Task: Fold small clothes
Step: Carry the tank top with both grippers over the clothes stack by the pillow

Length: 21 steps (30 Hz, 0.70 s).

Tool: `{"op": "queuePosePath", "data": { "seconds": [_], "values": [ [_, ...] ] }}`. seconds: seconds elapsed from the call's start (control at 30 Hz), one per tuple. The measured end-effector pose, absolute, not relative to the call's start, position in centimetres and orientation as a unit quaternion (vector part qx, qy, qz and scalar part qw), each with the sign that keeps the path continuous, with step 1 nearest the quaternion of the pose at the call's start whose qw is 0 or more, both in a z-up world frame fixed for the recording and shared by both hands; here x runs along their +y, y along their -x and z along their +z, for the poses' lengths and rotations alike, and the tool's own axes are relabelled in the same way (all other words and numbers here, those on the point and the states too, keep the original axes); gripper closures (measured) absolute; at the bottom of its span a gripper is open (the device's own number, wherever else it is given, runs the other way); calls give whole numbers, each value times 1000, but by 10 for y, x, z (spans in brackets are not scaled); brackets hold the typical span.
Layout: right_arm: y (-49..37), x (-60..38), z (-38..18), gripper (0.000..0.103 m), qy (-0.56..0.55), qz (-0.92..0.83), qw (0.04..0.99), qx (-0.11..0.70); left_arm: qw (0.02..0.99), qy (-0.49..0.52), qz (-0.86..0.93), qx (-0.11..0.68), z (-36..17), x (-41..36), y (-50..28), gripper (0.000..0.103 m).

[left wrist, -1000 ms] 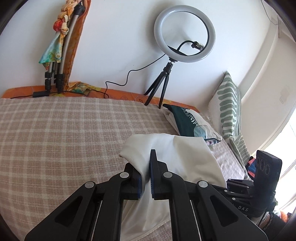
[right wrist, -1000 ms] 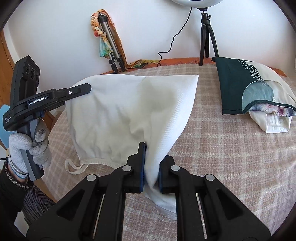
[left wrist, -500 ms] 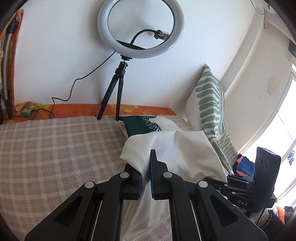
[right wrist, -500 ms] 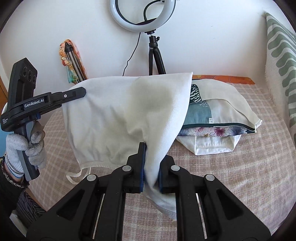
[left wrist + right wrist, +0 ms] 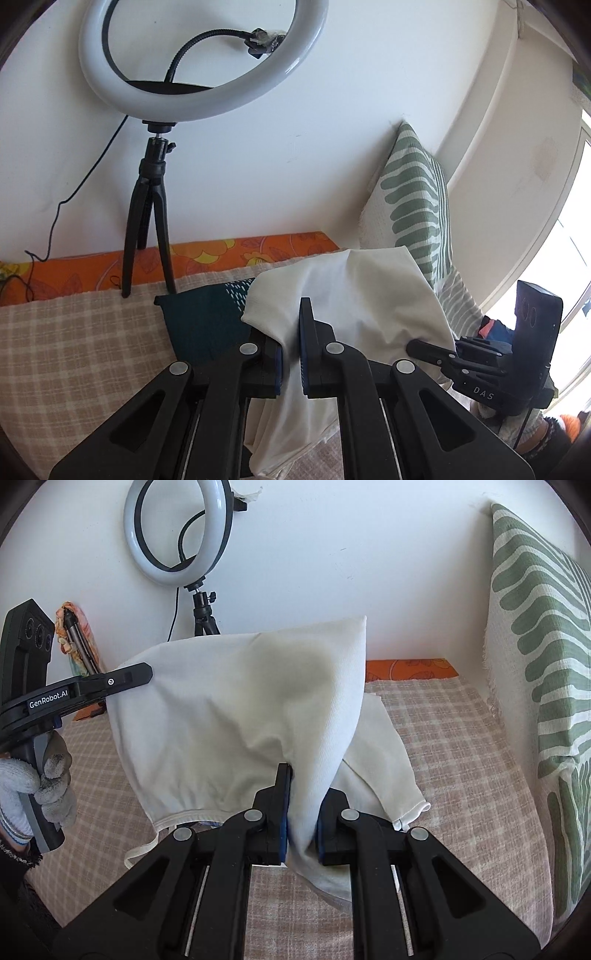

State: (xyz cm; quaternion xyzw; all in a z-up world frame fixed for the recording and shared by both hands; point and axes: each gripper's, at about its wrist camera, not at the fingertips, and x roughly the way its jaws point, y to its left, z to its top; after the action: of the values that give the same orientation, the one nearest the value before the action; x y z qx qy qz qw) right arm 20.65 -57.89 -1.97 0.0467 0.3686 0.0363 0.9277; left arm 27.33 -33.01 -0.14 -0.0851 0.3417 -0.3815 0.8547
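A folded white garment (image 5: pixel 236 716) hangs in the air between my two grippers, above the checked bed cover (image 5: pixel 454 746). My right gripper (image 5: pixel 301 812) is shut on its lower right edge. My left gripper (image 5: pixel 290 350) is shut on its other edge, and shows at the left in the right wrist view (image 5: pixel 122 677). The garment also shows in the left wrist view (image 5: pixel 354 295), draped over the fingers, with my right gripper (image 5: pixel 436 349) beside it. A folded dark green piece (image 5: pixel 207 317) of the clothes pile lies just beyond and under it.
A ring light on a black tripod (image 5: pixel 151 206) stands at the wall behind the pile. A green-patterned cushion (image 5: pixel 539 664) leans at the right end of the bed. An orange floral sheet (image 5: pixel 207 258) edges the bed by the wall.
Both grippers have carried the white garment to the right and toward the wall, so it now hangs over the pile of folded clothes. Both grips are unchanged.
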Motion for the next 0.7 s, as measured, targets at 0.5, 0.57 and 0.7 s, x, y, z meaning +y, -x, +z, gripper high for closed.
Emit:
{"op": "queuePosePath", "data": {
  "seconds": [0.5,0.57,0.7],
  "values": [
    [-272,-608,-76,91,-69,34,913,401,888,-22,-316,334,-32,-373,-310,98],
    [-277,-609,-80,91,-66,22,910,408,889,-30,-314,333,-32,-376,-309,98],
    [-283,-609,-83,84,-56,-5,908,416,898,-72,-284,330,-36,-384,-310,94]
  ]
}}
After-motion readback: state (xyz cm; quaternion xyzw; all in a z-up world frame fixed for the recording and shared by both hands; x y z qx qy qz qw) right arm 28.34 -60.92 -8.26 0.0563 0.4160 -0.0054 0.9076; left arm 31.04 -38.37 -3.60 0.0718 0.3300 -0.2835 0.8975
